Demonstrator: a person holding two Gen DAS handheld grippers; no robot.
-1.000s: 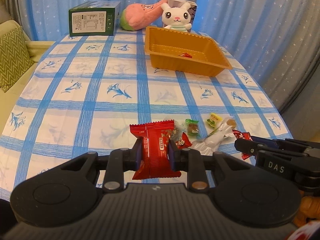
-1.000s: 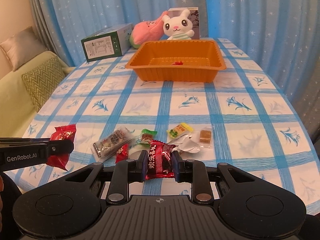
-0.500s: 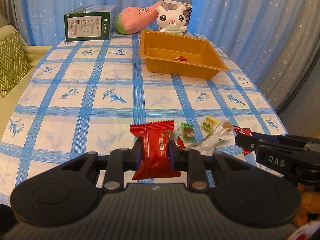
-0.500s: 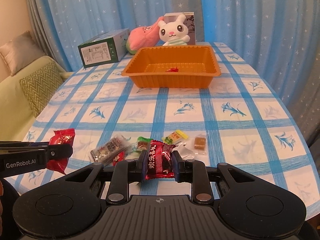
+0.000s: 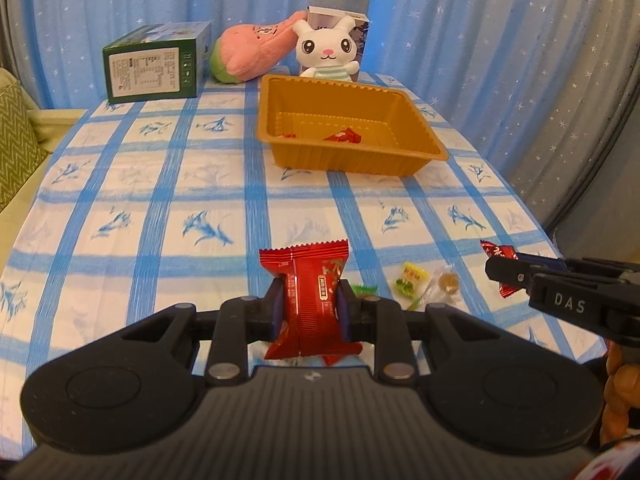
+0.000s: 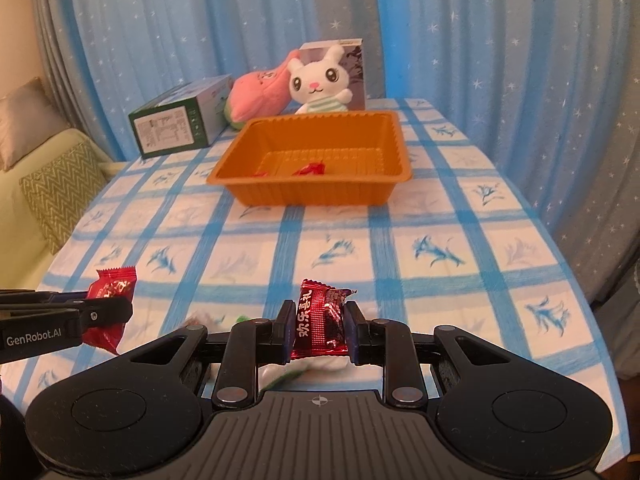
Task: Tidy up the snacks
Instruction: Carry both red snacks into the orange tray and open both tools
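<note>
1. Your left hand-held gripper (image 5: 310,312) is closed almost fully on a bright red, crimp-edged foil snack packet (image 5: 310,300). The pads pinch it across its narrow middle, so both serrated ends stick out free and the packet stands upright, clear of the desk.

2. Your right hand-held gripper (image 6: 318,330) is likewise nearly shut on a dark red glossy foil packet with white characters (image 6: 320,320), gripped at its sides in the same way.

3. Both packets appear to be held above the desk, which wears a white cloth with blue checks and blue flower prints (image 5: 160,200). Carrying one in each hand looks like a way to deliver two at once.

4. The likely destination is the orange ribbed plastic tray (image 6: 312,196), sitting at the far end of the desk, well apart from both grippers. It already holds two small red wrapped sweets (image 5: 344,136), which suggests it is the collecting place.

5. Loose snacks remain on the cloth near your grippers: a small yellow-and-green wrapped sweet (image 5: 410,280) and a clear-wrapped brown one (image 5: 446,282) just beside it. The sorting is therefore only partly done.

6. Behind the tray stand a green cardboard box (image 5: 156,64), a pink plush toy (image 5: 252,50) and a white plush rabbit (image 5: 328,50), in front of blue star-patterned curtains (image 5: 460,40). They seem to be bystanders, not snacks.
</note>
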